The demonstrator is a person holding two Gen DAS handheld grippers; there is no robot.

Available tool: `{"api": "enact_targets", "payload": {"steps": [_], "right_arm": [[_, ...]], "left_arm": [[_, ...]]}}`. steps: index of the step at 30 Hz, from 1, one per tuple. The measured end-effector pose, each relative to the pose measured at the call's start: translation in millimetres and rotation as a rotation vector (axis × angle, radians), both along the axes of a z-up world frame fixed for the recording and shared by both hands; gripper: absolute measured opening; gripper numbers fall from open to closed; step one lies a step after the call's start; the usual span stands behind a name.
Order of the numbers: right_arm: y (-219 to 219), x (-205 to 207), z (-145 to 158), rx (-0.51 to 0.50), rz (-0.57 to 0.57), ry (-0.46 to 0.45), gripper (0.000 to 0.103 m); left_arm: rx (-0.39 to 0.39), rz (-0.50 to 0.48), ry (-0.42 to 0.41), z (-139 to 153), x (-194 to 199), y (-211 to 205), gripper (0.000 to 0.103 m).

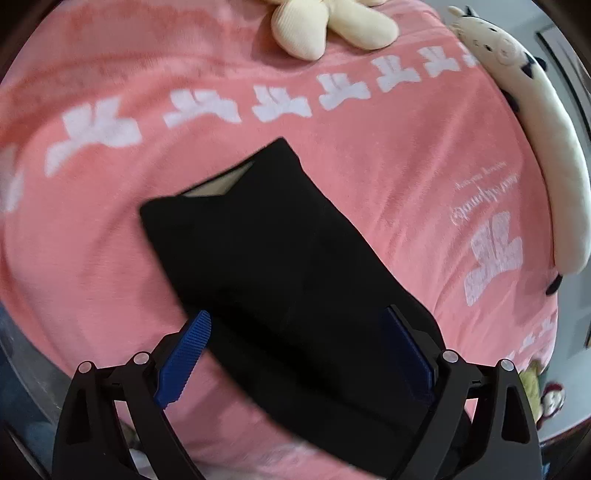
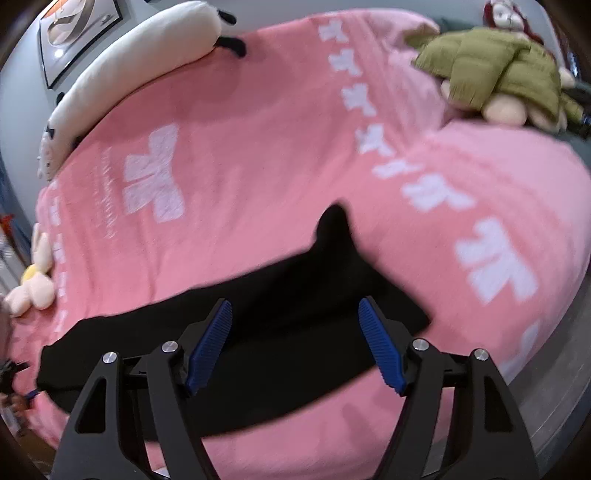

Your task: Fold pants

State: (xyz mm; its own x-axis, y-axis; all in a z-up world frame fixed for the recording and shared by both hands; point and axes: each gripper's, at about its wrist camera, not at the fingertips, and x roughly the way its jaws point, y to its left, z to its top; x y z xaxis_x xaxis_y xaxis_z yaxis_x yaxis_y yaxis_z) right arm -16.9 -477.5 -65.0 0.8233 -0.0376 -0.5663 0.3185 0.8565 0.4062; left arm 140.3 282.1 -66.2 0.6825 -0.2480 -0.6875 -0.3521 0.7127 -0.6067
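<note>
Black pants (image 1: 266, 258) lie folded lengthwise on a pink blanket (image 1: 388, 155), waistband with a pale inner label at the far end. My left gripper (image 1: 295, 332) is open and hovers over the near part of the pants, its blue pads (image 1: 188, 350) on either side of the cloth, holding nothing. In the right wrist view the pants (image 2: 258, 332) stretch across the blanket (image 2: 258, 147), with a point of cloth sticking up at the far edge. My right gripper (image 2: 295, 325) is open above them and empty.
A cream plush toy (image 1: 325, 26) lies at the far edge and a long white spotted plush (image 1: 535, 122) along the right. A doll in an olive jacket (image 2: 498, 74) lies at the right view's far right. A framed picture (image 2: 74, 33) hangs on the wall.
</note>
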Motion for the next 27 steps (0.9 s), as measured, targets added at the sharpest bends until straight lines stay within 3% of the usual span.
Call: {"api": "enact_targets", "payload": {"steps": [2,3,4,6,11,12,13,14,15,16,17,20,22,25,27], "right_arm": [[10.2,1.3,-10.9,0.027,0.024,0.031,0.07],[13.9,2.6,-15.2,0.027,0.03,0.045,0.07],[16.3,5.0,-18.1,0.027,0.029,0.054,0.07],[14.5,13.0,-22.7,0.062,0.018,0.066,0.07],[-9.9,44.6,-21.0,0.205,-0.062,0.023,0.07],[-12.9,54.8,-22.2,0.232,-0.062,0.027,0.073],[-16.2,74.0,-28.2,0.251,-0.067,0.069,0.068],[-17.2,83.5,-32.9,0.248,-0.079,0.099,0.054],[-18.4,100.2,-41.9,0.245,-0.07,0.144,0.012],[-19.6,110.2,-46.1,0.255,-0.069,0.172,0.012],[-20.7,111.7,-40.2,0.277,-0.083,0.134,0.012],[-5.4,83.7,21.5,0.26,0.001,-0.13,0.011],[2.7,62.0,36.5,0.221,0.008,-0.172,0.012],[-1.9,45.9,-4.9,0.141,-0.029,-0.014,0.016],[-11.7,37.9,-53.8,0.211,-0.05,0.117,0.022]], "left_arm": [[-0.061,-0.012,0.0,-8.6,12.1,-4.8,0.088],[-0.086,-0.026,-0.011,-11.3,15.1,-6.9,0.071],[-0.096,-0.036,-0.008,-13.4,21.0,-9.8,0.041],[-0.083,-0.047,0.009,-14.5,26.6,-11.2,0.007],[-0.069,-0.041,0.037,-12.5,23.7,-1.8,0.006],[-0.069,-0.039,0.041,-13.5,21.5,1.0,0.006],[-0.065,-0.043,0.044,-14.4,20.0,2.4,0.006],[-0.058,-0.044,0.051,-15.5,18.9,3.1,0.006],[-0.057,-0.045,0.056,-16.1,19.3,3.1,0.005],[-0.051,-0.041,0.054,-13.7,20.1,3.1,0.005],[-0.054,-0.041,0.038,-7.8,19.7,4.5,0.004],[-0.033,-0.063,-0.034,18.8,14.4,9.4,0.004],[0.011,-0.085,-0.038,32.0,9.1,11.7,0.004],[0.098,-0.071,0.04,13.0,8.4,16.3,0.005],[0.047,-0.061,0.122,-21.3,8.6,23.7,0.005]]}}
